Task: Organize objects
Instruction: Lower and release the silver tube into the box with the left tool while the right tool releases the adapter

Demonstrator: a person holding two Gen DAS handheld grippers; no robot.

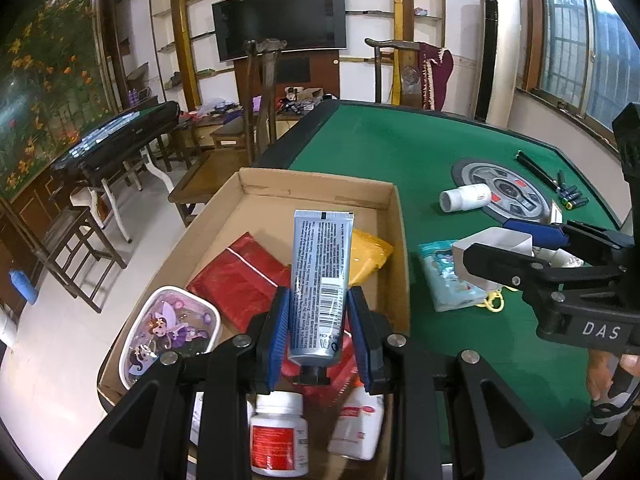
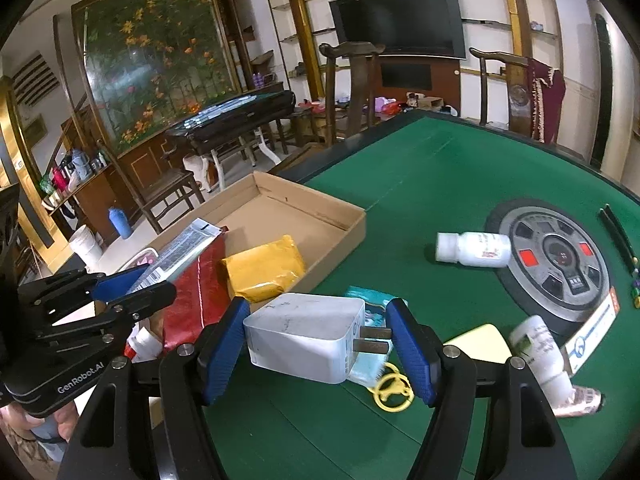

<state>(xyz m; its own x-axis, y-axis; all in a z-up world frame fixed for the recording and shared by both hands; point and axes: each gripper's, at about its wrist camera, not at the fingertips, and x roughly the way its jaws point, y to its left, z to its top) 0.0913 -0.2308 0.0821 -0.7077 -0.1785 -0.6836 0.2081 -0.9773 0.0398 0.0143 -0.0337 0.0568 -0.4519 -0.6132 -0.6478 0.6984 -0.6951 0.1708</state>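
My left gripper (image 1: 320, 320) is shut on a silver-blue tube (image 1: 320, 256), cap end towards me, held above the open cardboard box (image 1: 320, 186) at the table's left edge. Inside the box lie a red packet (image 1: 240, 280), a yellow packet (image 1: 368, 256), a lidded tub with a fairy picture (image 1: 172, 328) and two white bottles (image 1: 280, 432). My right gripper (image 2: 316, 344) is shut on a white plug charger (image 2: 304, 332), its prongs against the right pad, over the green felt just right of the box (image 2: 320, 208). The left gripper (image 2: 100, 292) with the tube (image 2: 176, 256) shows at the left of the right wrist view.
On the green table (image 2: 420, 184) lie a white bottle (image 2: 474, 249) against a round grey dial (image 2: 556, 264), a teal packet (image 2: 364, 296), a yellow ring (image 2: 394, 390), another bottle (image 2: 540, 348), and batteries with a black pen (image 1: 572, 198). Wooden chairs stand beyond the table edges.
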